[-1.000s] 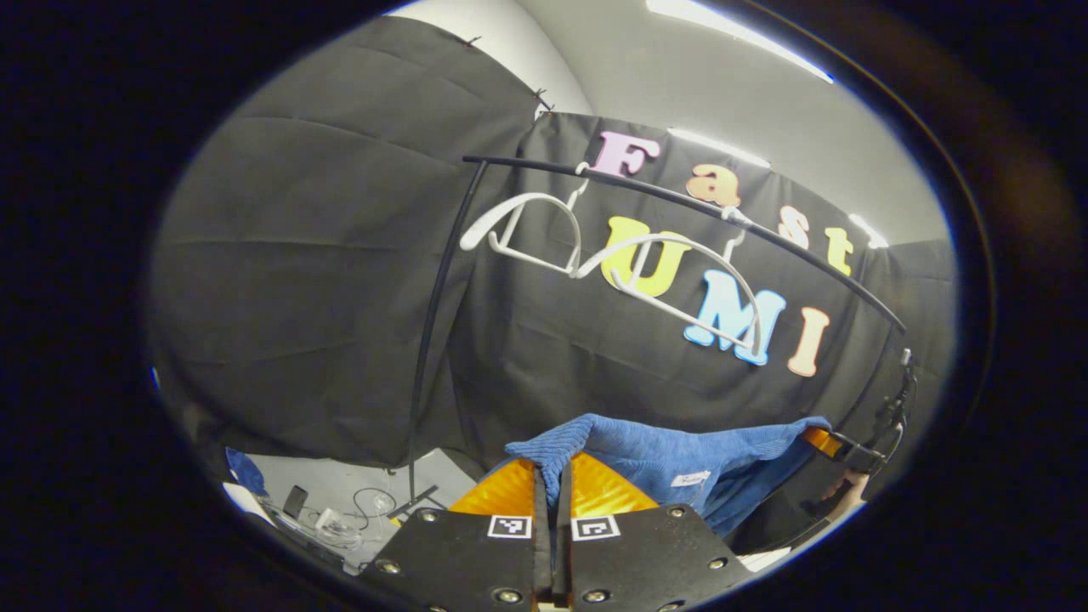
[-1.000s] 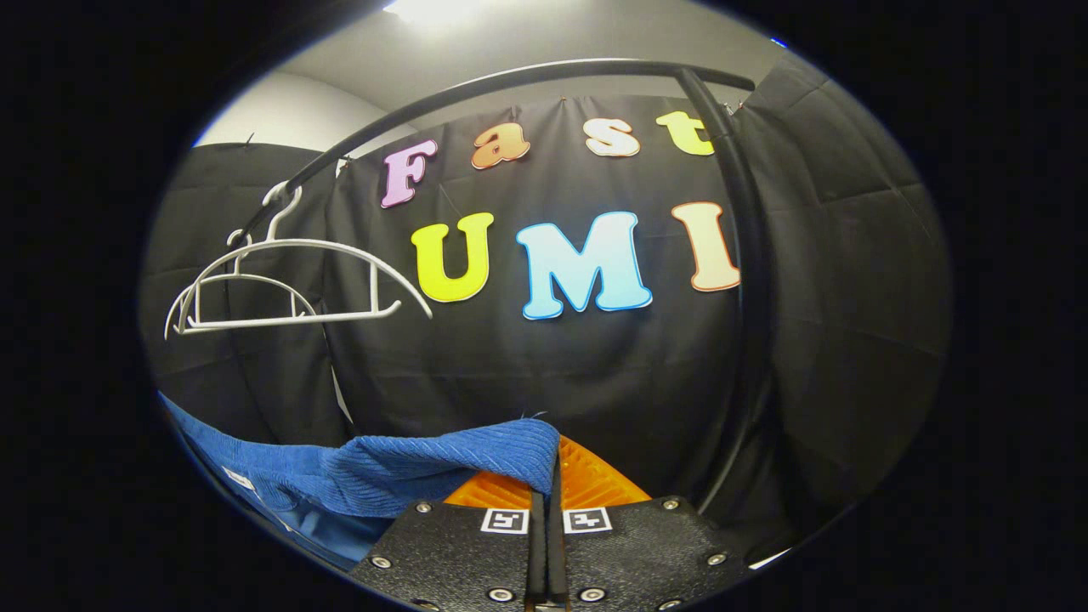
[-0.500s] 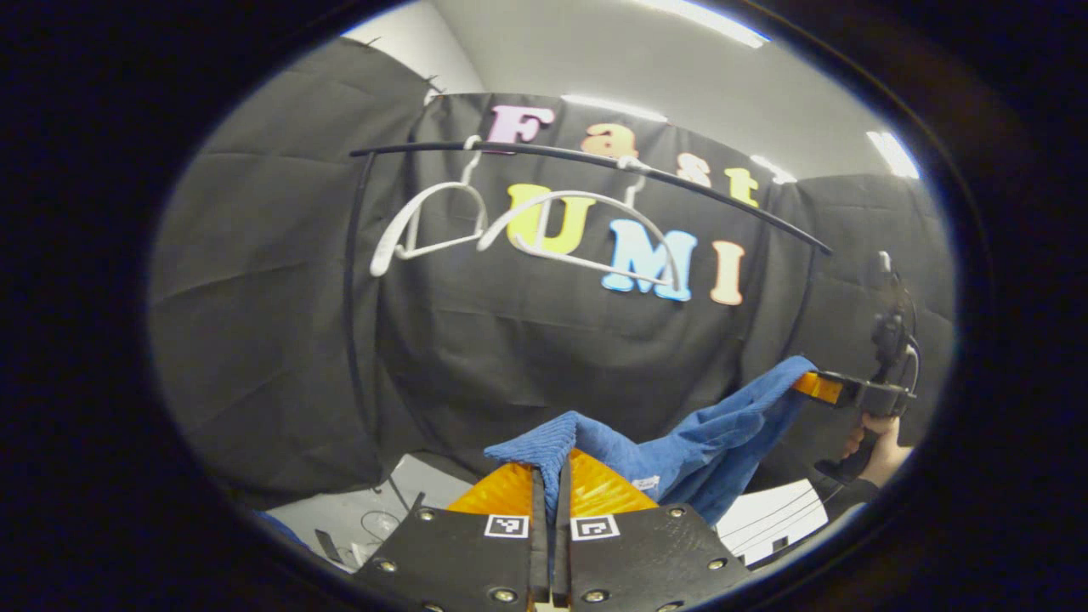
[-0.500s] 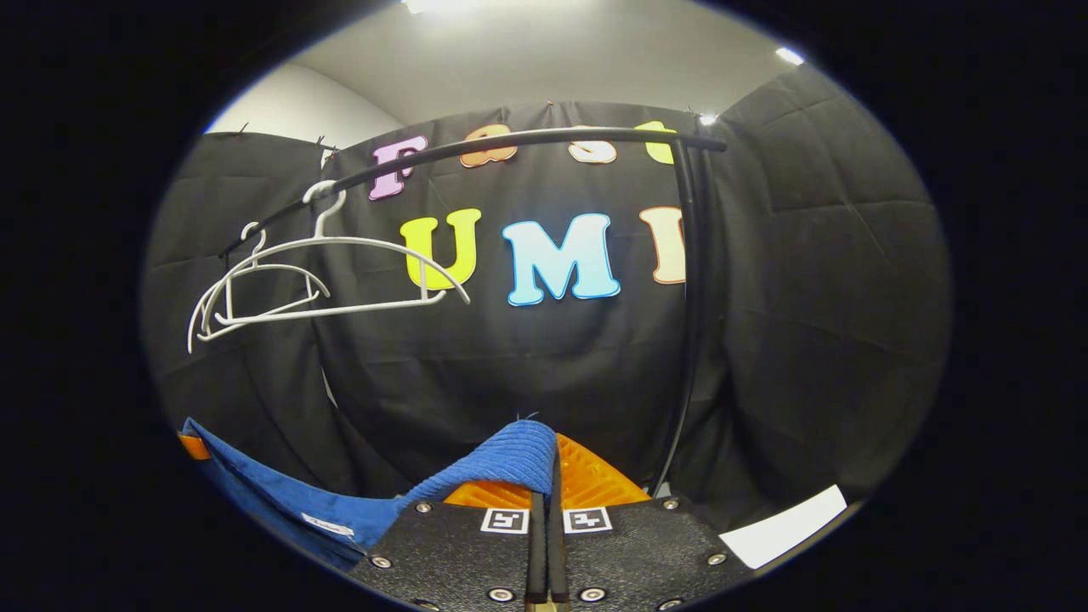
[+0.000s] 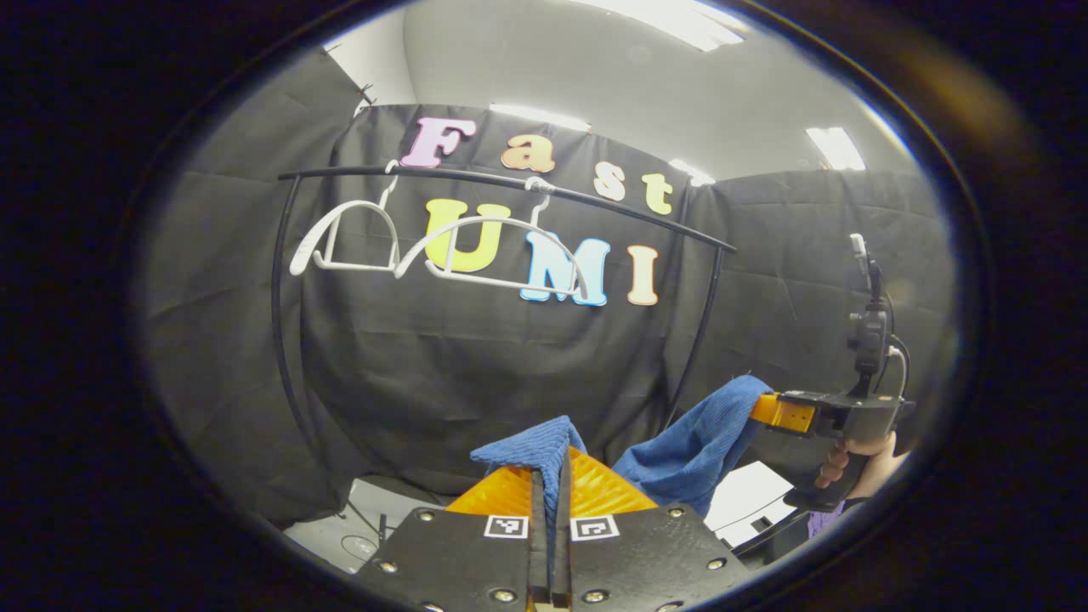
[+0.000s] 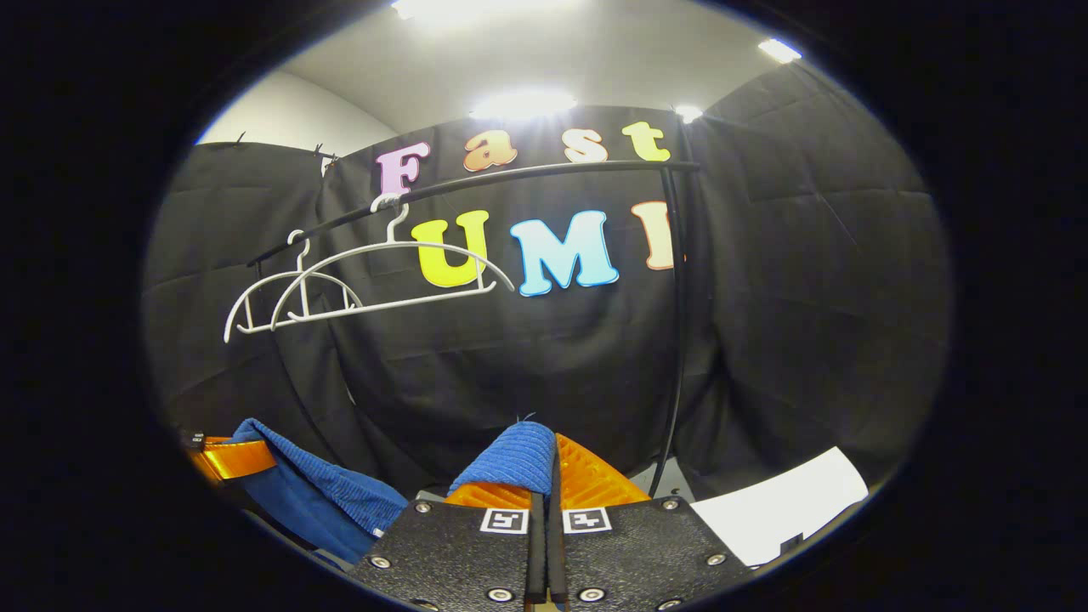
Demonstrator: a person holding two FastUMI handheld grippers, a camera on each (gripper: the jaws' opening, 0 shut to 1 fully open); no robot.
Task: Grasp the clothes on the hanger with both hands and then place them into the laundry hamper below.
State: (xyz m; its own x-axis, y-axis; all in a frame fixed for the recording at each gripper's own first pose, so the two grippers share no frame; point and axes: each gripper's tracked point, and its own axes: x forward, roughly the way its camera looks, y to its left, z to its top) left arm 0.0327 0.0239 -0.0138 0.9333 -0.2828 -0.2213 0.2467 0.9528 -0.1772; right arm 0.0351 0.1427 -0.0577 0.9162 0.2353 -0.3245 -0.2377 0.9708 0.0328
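A blue ribbed garment (image 5: pixel 680 446) is hanging off the hangers, sagging in a fold between the two tools in front of the black rail (image 5: pixel 510 180), where two white hangers (image 5: pixel 442 251) are dangling bare. The left hand-held gripper (image 5: pixel 551 463) is clenching one edge between its orange fingers (image 5: pixel 501 493). The right hand-held gripper (image 6: pixel 551 463) is pinching the other edge (image 6: pixel 514 455), with its jaws closed on the cloth.

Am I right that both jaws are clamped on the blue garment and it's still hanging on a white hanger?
Not quite. Both grippers are shut on the blue garment, but it is off the rail: in the left gripper view both white hangers hang bare.
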